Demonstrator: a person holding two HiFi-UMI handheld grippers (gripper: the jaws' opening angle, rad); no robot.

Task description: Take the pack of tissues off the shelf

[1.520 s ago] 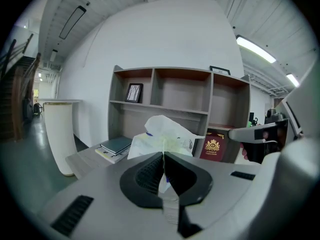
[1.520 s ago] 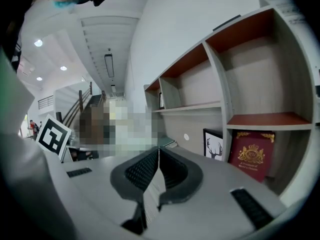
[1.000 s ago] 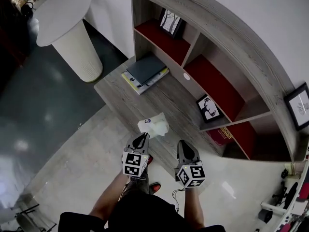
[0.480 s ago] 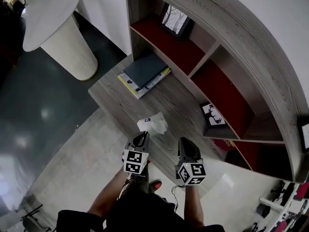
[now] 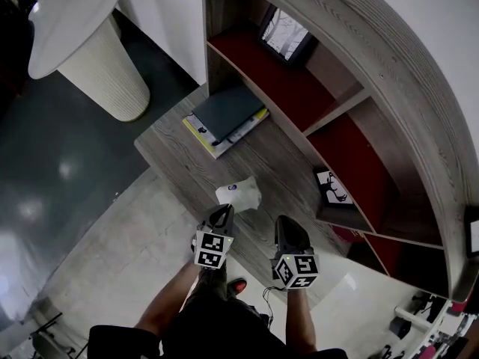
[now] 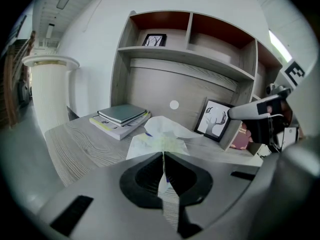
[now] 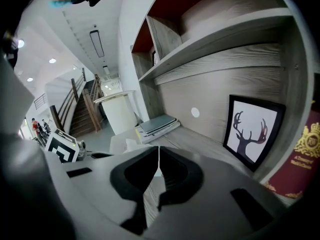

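Left fingers pinch tissue pack edge, centre frame. Right fingers pressed together, empty. Pack not yet clear of shelf.

a grey wood shelf unit with red-backed compartments stands against a white wall, its lower ledge jutting out. a white round pedestal table stands on the dark glossy floor, which meets pale tiles.
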